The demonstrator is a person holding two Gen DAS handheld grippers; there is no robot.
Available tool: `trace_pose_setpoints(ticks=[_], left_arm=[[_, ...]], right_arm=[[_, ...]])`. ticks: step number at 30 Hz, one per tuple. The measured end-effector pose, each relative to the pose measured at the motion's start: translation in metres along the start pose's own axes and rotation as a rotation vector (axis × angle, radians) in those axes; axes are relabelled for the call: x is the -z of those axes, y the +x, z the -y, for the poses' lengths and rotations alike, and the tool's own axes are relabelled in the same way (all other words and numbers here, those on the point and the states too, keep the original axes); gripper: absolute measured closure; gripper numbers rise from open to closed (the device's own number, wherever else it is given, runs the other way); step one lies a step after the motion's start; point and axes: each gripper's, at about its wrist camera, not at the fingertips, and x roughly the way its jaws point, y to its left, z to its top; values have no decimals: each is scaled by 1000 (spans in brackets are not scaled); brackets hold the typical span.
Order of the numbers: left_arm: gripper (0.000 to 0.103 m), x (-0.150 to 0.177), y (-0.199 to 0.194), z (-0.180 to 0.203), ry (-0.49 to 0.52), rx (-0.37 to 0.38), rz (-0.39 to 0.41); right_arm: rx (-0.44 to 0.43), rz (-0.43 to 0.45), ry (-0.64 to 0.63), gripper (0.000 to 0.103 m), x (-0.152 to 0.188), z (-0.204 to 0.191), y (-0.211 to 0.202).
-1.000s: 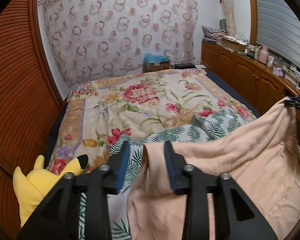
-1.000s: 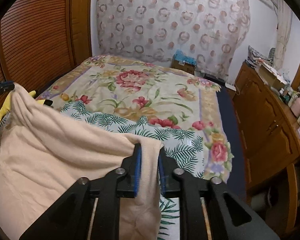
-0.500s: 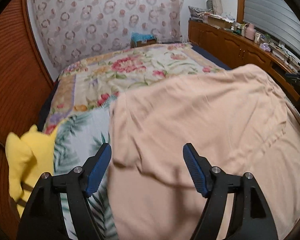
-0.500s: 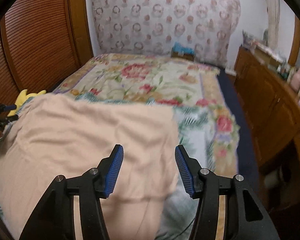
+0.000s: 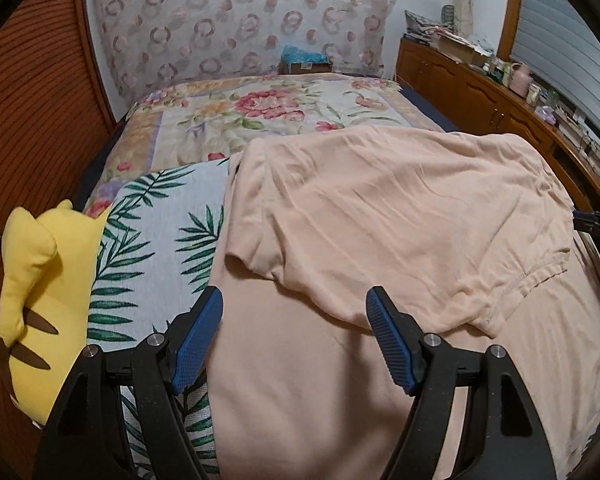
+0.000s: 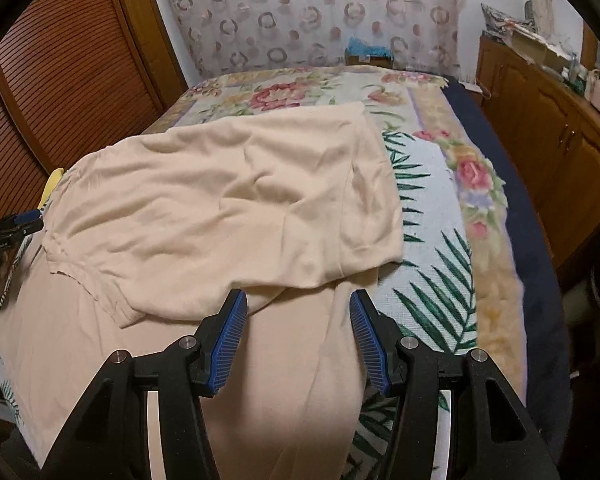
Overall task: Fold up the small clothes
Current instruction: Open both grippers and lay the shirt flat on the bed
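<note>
Lying folded: one peach garment [image 5: 400, 208], two parted tools.

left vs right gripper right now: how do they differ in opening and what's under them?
The left gripper stands wider open than the right gripper. The left gripper's outer finger hangs over the palm-leaf cloth; the right gripper has only the peach garment between its fingers. Shared: both open, pads touching nothing, aimed at the garment's near fold.
</note>
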Motion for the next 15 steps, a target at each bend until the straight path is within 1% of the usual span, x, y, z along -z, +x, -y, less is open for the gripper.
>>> trace_pose_setpoints(ticks=[5,8,10,12,14,15], left_arm=[[28,1,7,-9,-53,-3,-11],[29,-1,8,-13,-76,18,-7],[36,-1,7,-15,-86,27,2],[49,-4,8,-15,-85,31,2],[54,-5,8,-12,-82,43,3],[54,-6,9,-12,-81,48,0]], right_arm=[[-10,26,26,47,-13,9,13],[3,45,28,47,-16,10,19],[8,56,33,47,-16,9,22],[17,73,33,47,-13,7,26],[29,91,27,47,-9,2,29],[37,97,20,47,-6,0,31]])
